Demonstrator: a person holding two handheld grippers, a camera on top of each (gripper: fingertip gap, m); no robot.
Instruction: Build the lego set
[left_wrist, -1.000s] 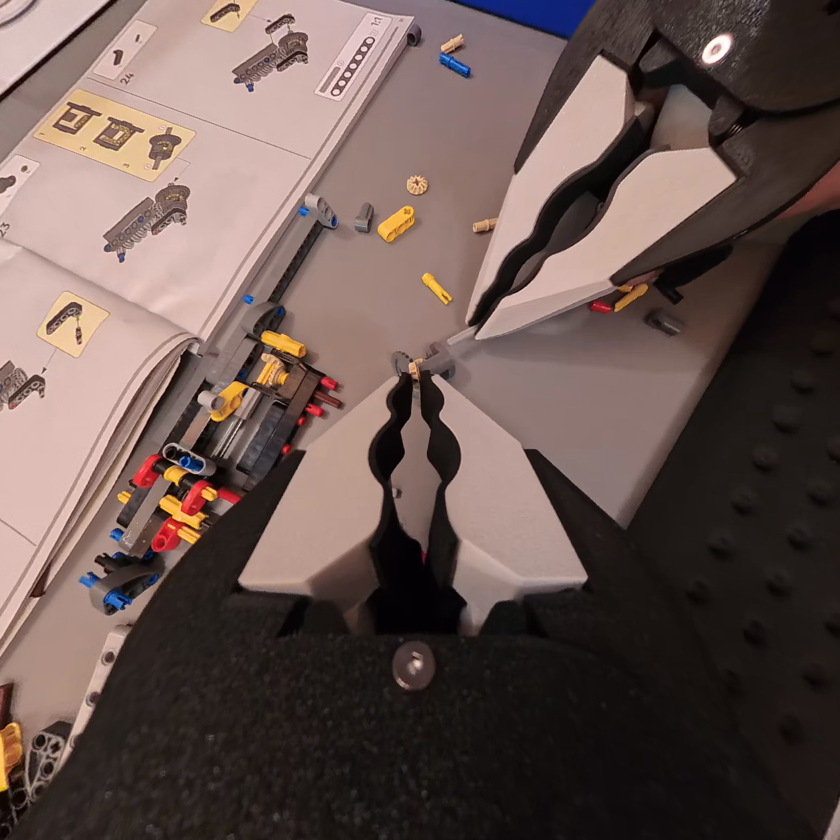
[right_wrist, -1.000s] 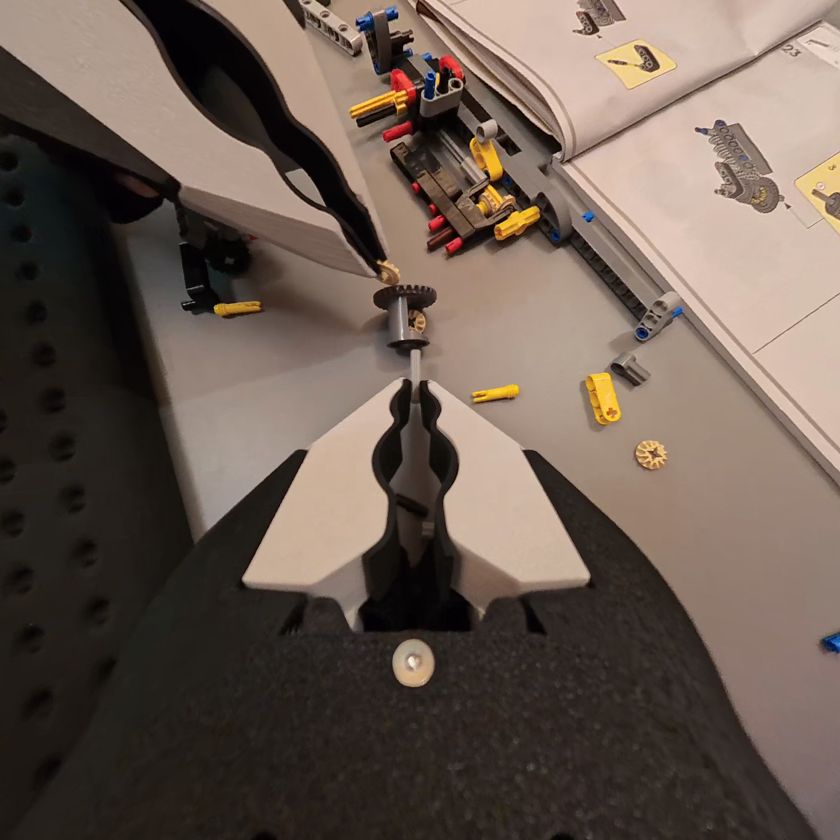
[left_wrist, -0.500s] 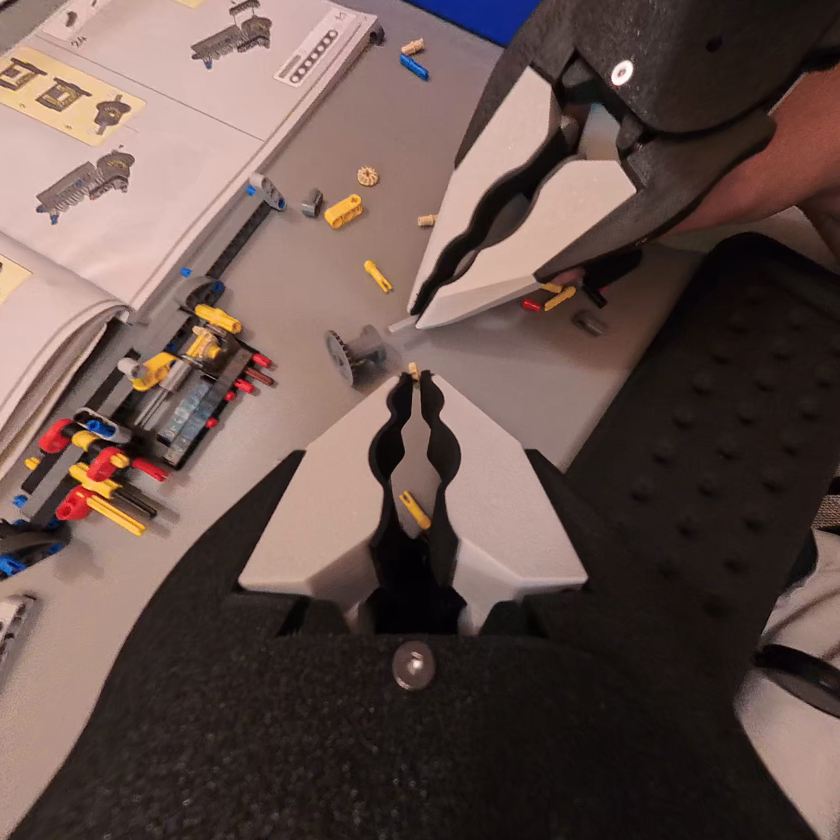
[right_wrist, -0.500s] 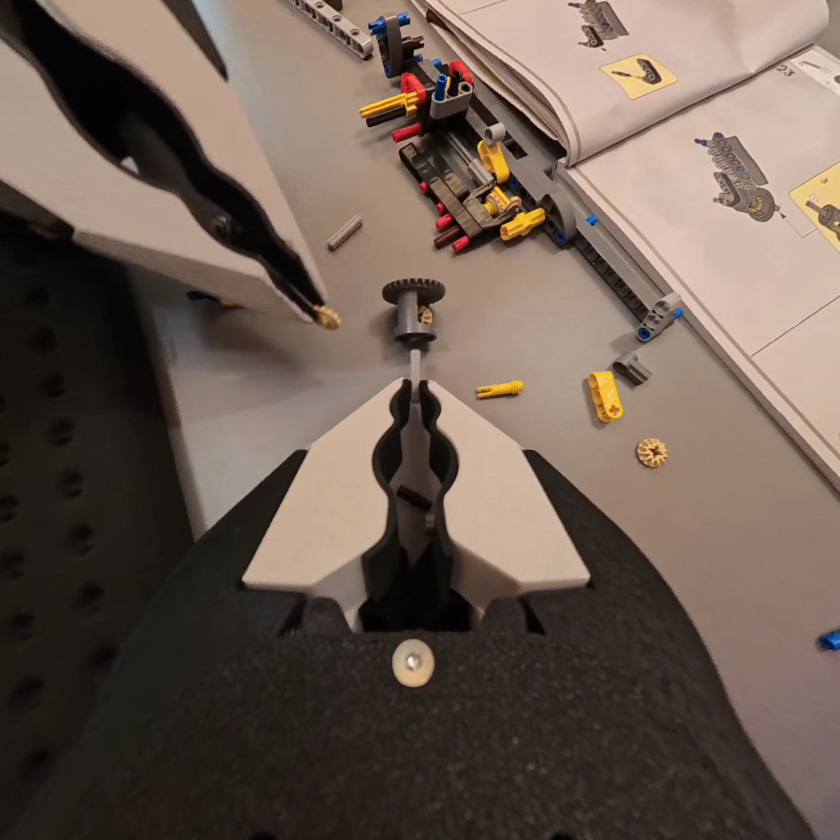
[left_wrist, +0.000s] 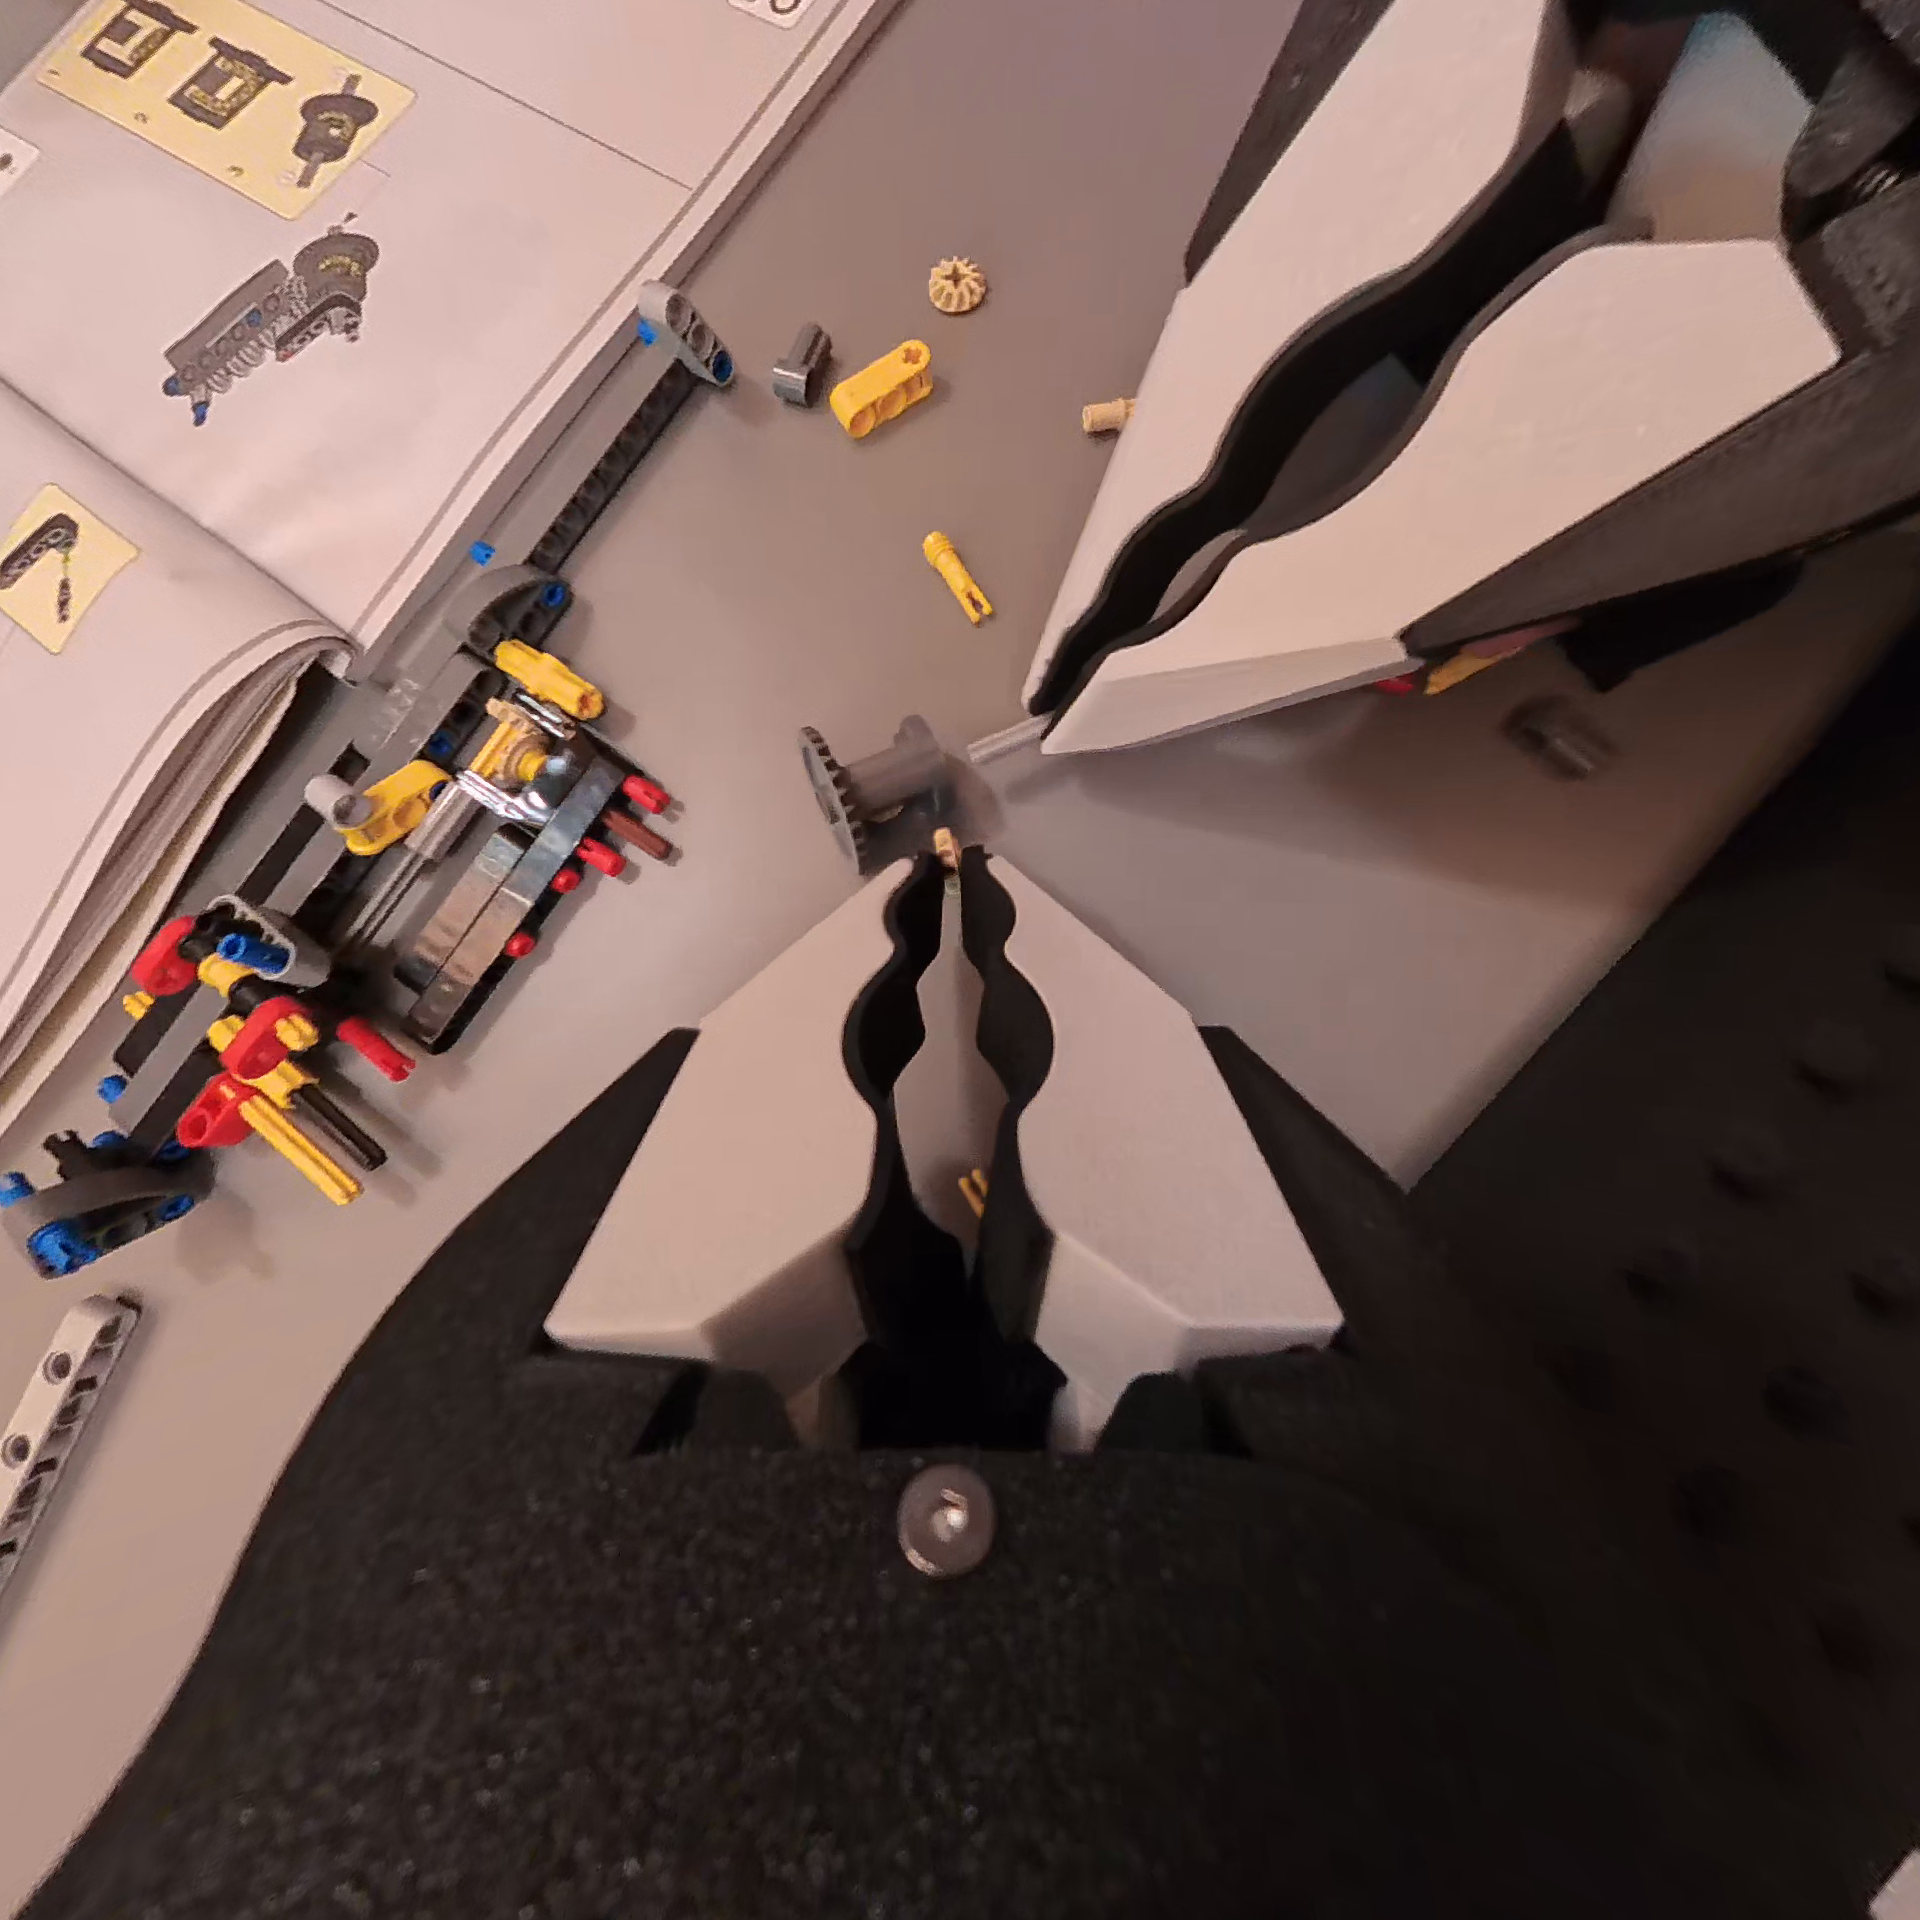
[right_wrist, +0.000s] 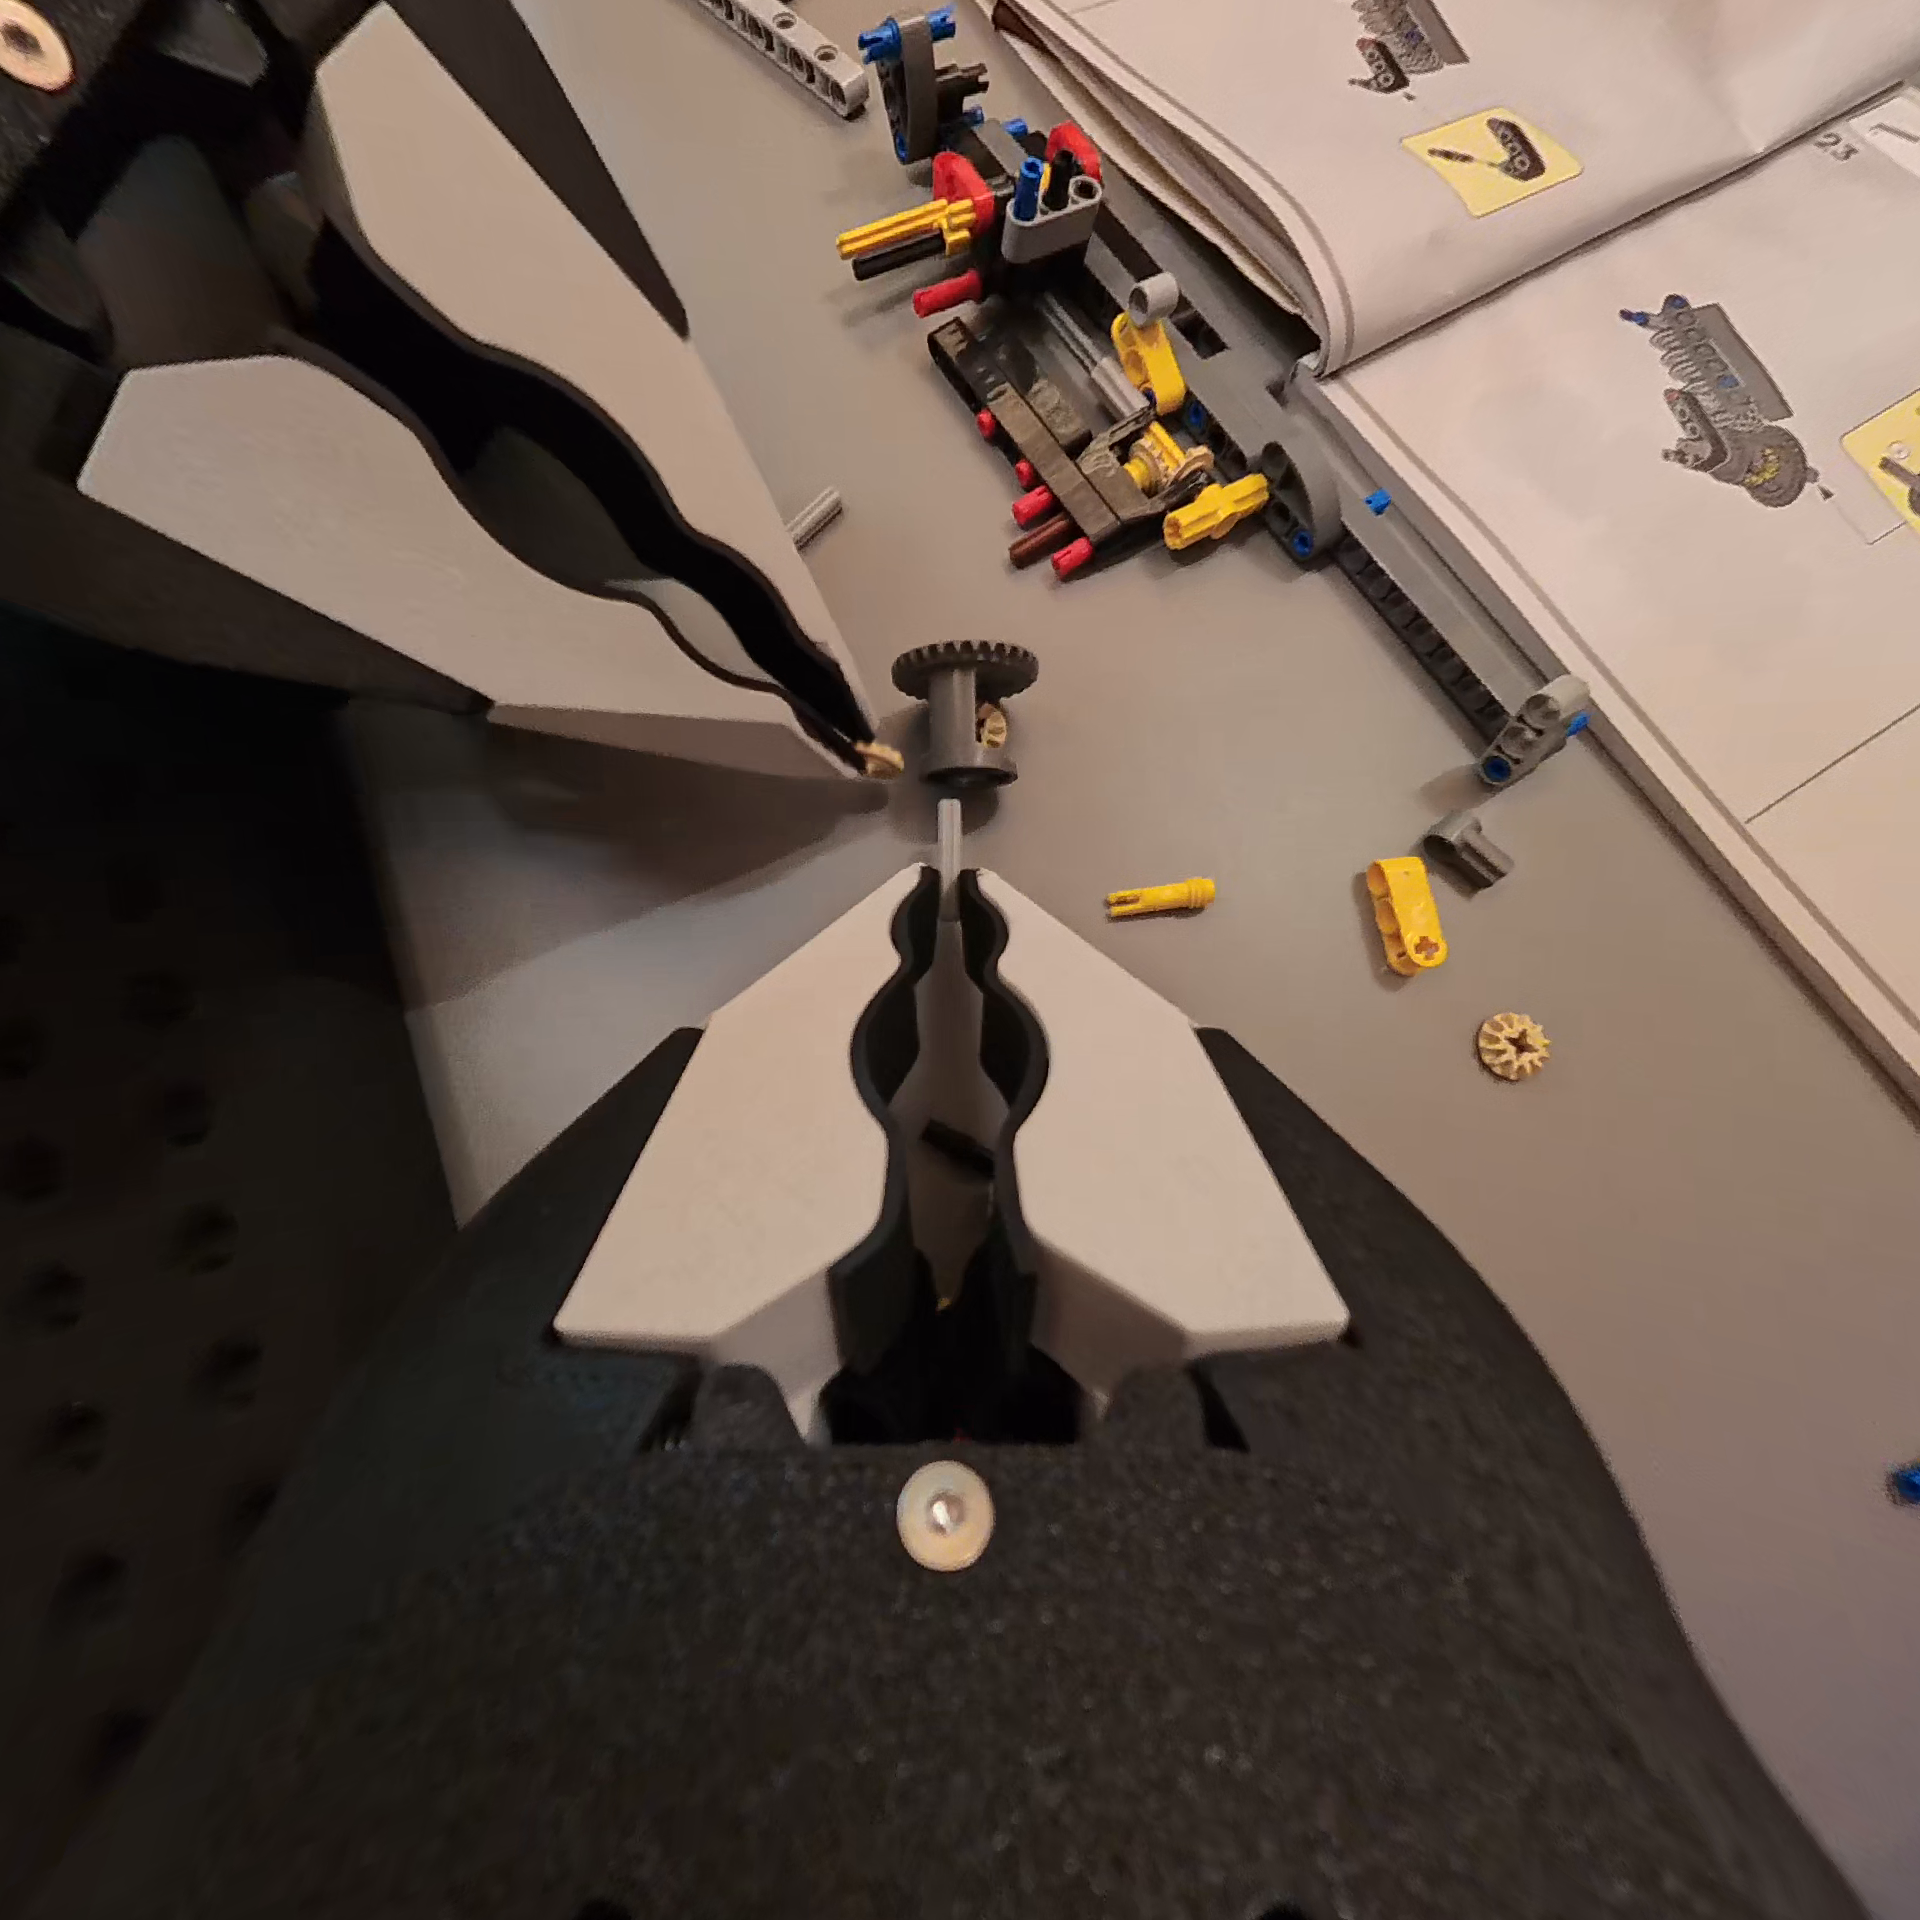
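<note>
Here the right gripper (right_wrist: 948, 883) has its jaws pinched on a thin grey axle (right_wrist: 948, 831) that runs at 12 o'clock into a dark grey gear housing (right_wrist: 961, 717), held just above the grey table (right_wrist: 1195, 1195). The left gripper (left_wrist: 948, 857) is closed on a small tan gear (left_wrist: 943, 842), its tip just beside the housing; whether they touch cannot be told.

Only the right wrist view shows a second tan gear seated inside the housing, and a short grey axle (right_wrist: 816, 516) lying behind the left gripper at 11 o'clock. Only the left wrist view shows a tan pin (left_wrist: 1107, 416) at 1 o'clock.

Both views show the part-built model (left_wrist: 447, 831) against the open manual (left_wrist: 312, 312), plus a loose yellow pin (right_wrist: 1158, 896), yellow connector (right_wrist: 1403, 914), grey connector (right_wrist: 1467, 850) and loose tan gear (right_wrist: 1512, 1044).

The manual's pages bear printed step numbers and diagrams.
</note>
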